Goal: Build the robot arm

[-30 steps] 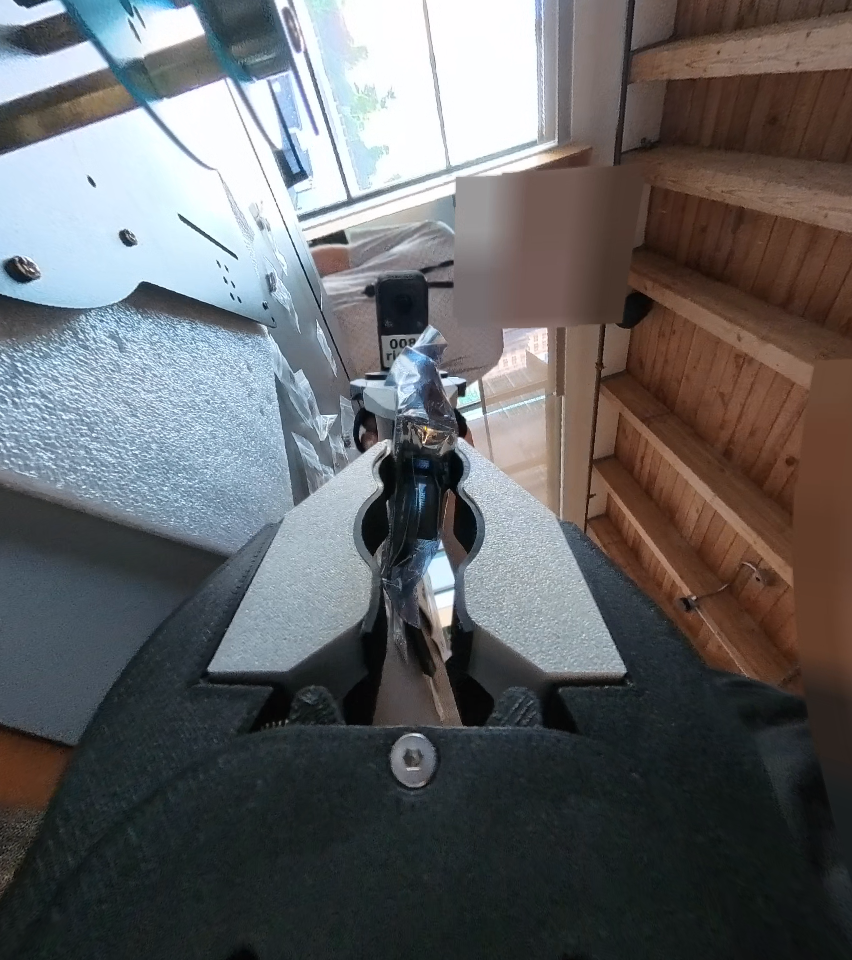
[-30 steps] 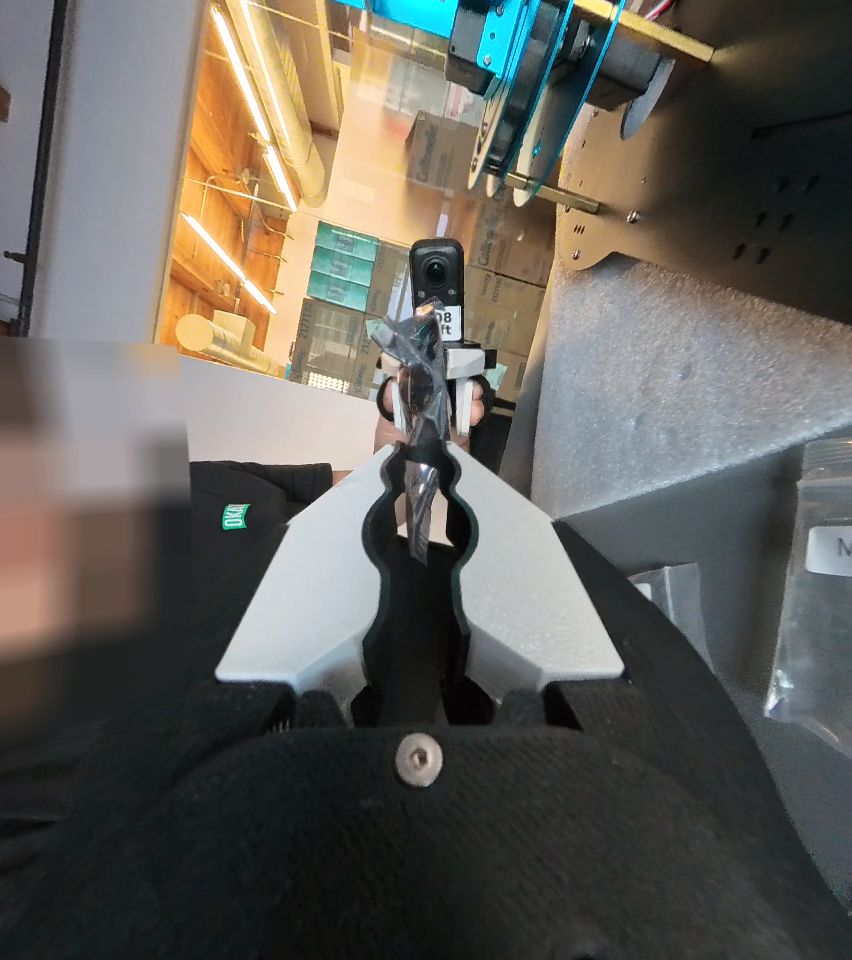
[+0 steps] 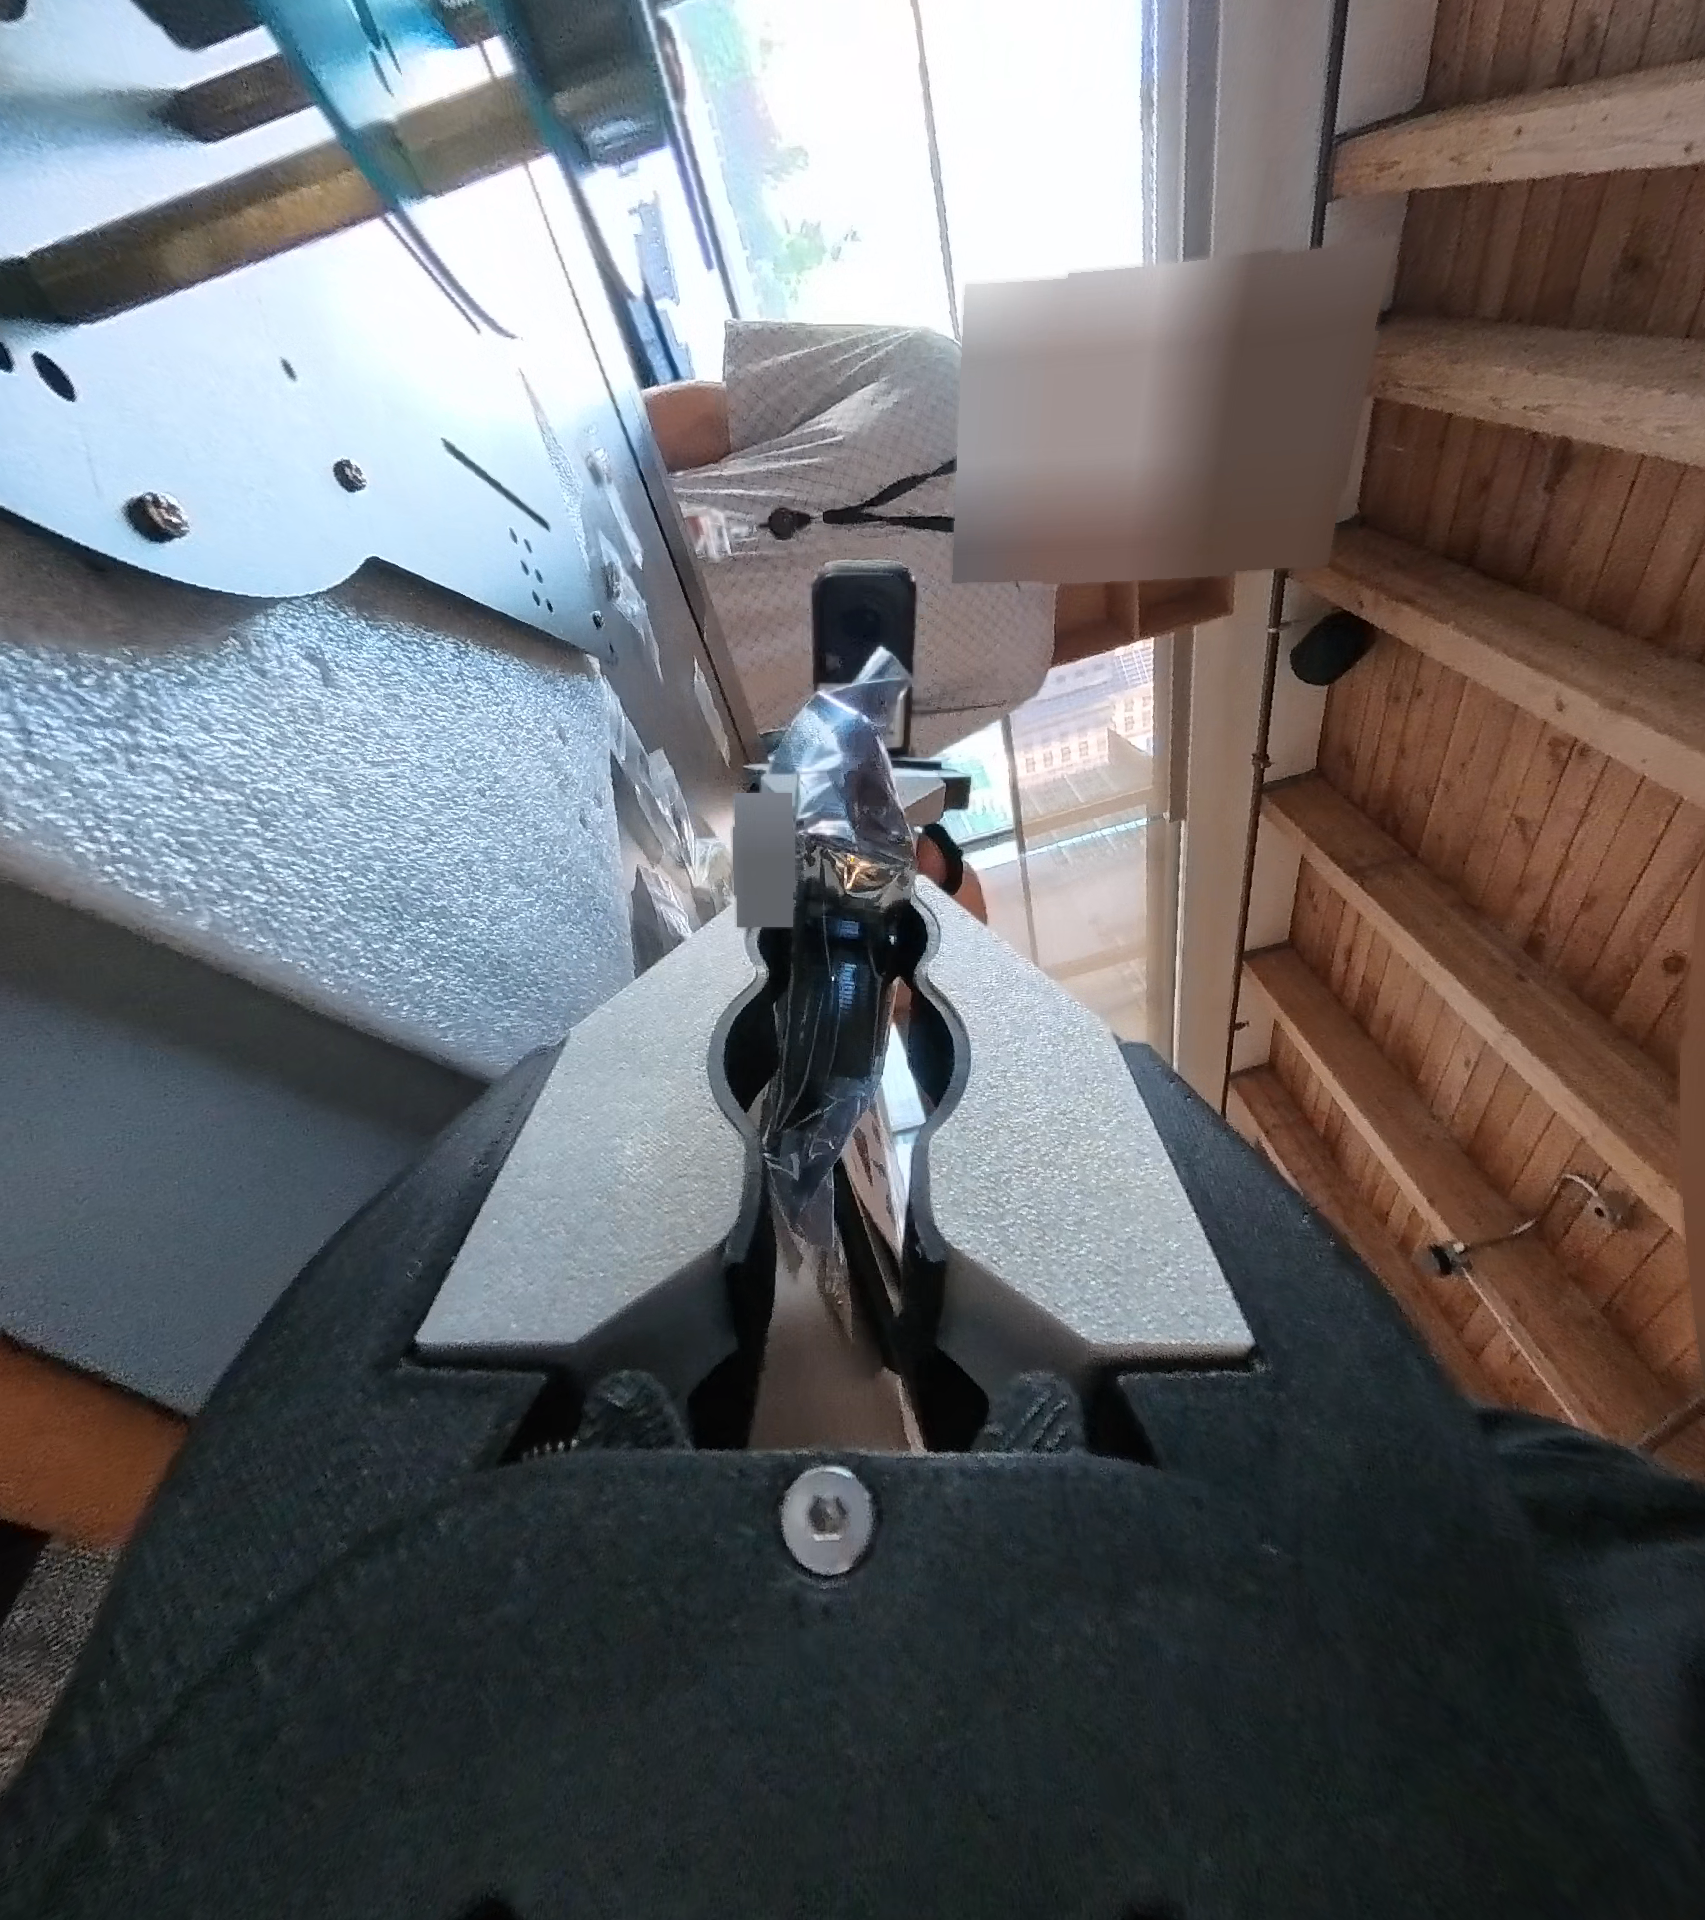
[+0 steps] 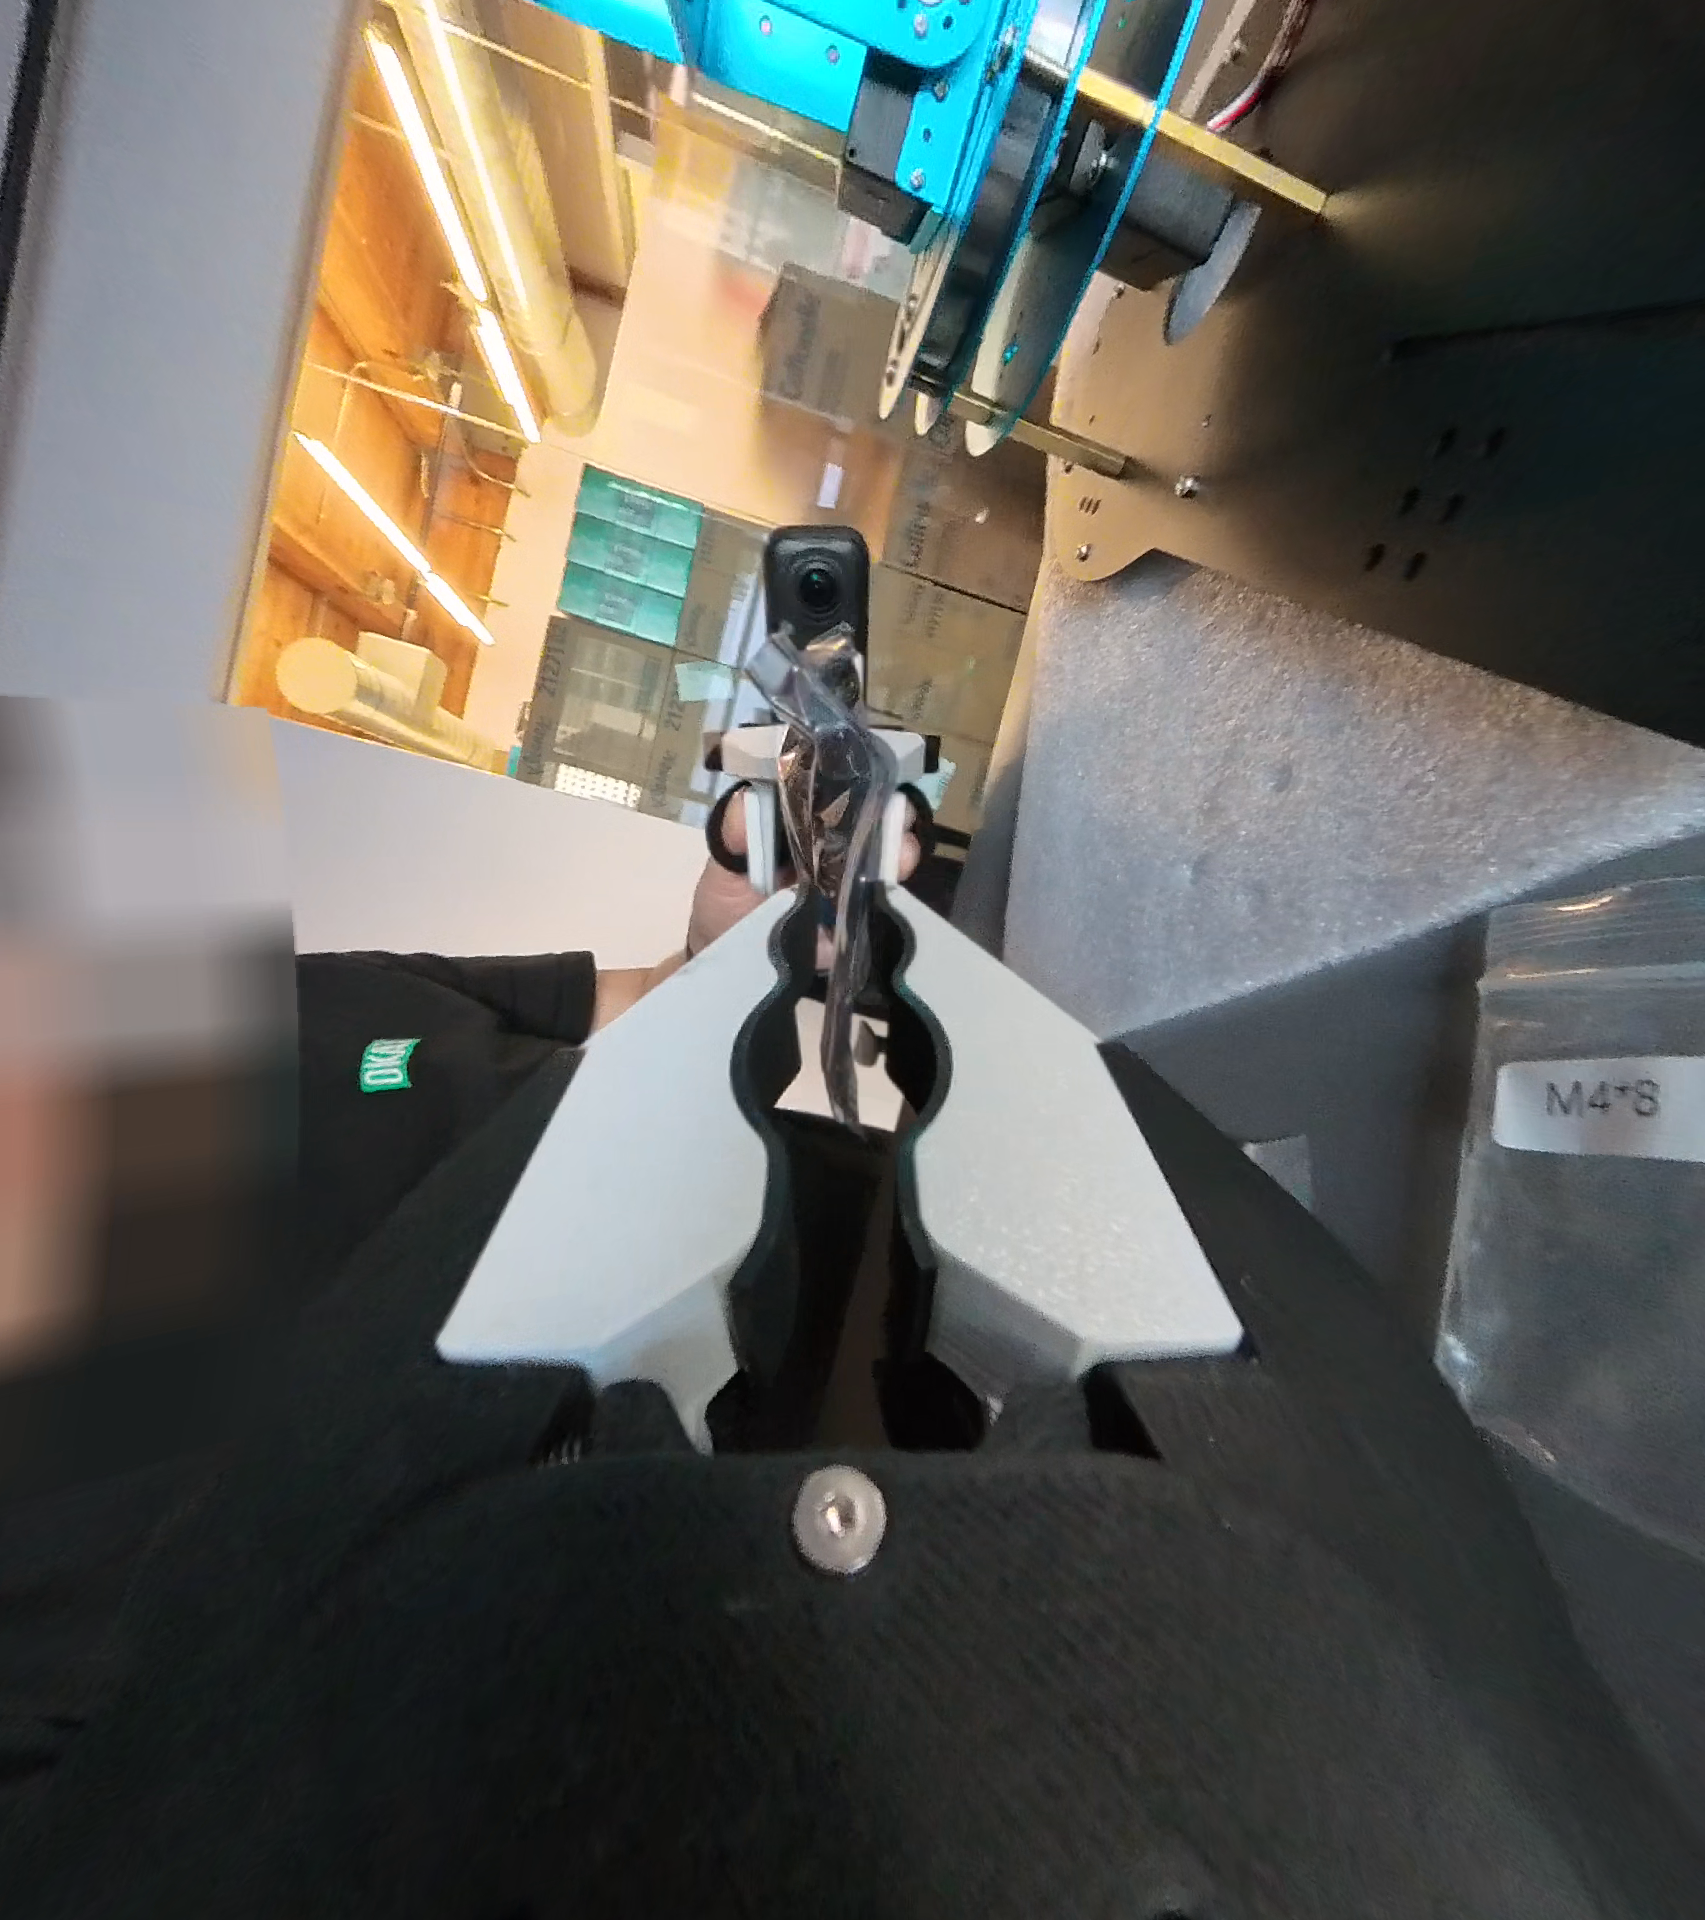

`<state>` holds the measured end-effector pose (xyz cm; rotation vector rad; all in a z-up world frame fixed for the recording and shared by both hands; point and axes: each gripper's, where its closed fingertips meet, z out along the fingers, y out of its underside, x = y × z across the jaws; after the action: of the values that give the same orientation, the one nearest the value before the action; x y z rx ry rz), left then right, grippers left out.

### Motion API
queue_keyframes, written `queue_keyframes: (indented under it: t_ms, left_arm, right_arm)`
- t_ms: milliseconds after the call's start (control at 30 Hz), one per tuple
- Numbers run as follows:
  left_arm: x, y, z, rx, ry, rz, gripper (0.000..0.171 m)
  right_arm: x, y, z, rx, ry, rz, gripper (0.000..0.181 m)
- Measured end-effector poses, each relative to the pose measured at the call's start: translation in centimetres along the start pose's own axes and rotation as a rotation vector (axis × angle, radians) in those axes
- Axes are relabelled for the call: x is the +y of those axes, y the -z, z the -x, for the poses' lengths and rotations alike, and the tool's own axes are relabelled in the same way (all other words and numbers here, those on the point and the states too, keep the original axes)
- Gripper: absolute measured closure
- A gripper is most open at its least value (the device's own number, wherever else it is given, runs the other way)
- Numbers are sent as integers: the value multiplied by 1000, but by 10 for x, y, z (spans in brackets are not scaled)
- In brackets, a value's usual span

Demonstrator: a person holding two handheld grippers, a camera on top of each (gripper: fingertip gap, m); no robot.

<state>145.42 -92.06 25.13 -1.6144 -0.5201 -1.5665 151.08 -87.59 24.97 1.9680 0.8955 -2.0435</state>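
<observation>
A: Left gripper — what is held?
B: A crinkled clear bag with a dark part inside is pinched between its jaws.

A: Right gripper?
B: Jaws are pressed on the same bag's far end; it is stretched between the two, mid-air.

A: Surroundings?
B: Grainy grey foam, a perforated metal plate, a labelled pouch at right. The bag is seen unopened.

White printed label on clear plastic bag, green patch on black sleeve, lettered stacked cartons
</observation>
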Motion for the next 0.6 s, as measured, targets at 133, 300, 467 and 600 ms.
queue_keyframes:
  t_ms: [133, 300, 467, 600]
  left_arm:
    - [2, -2, -1, 7, 1, 15, 154]
    - [0, -1, 3, -18, -9, 6, 154]
    - [-3, -2, -1, -5, 10, -4, 154]
    - [-5, 1, -4, -14, -35, -8, 154]
  right_arm:
    - [1, -4, 4, -34, -10, 6, 173]
    - [1, -9, 3, -30, 12, 16, 180]
    - [-4, -5, 1, -38, -42, -1, 176]
    - [-18, 8, 8, -30, 3, -58, 167]
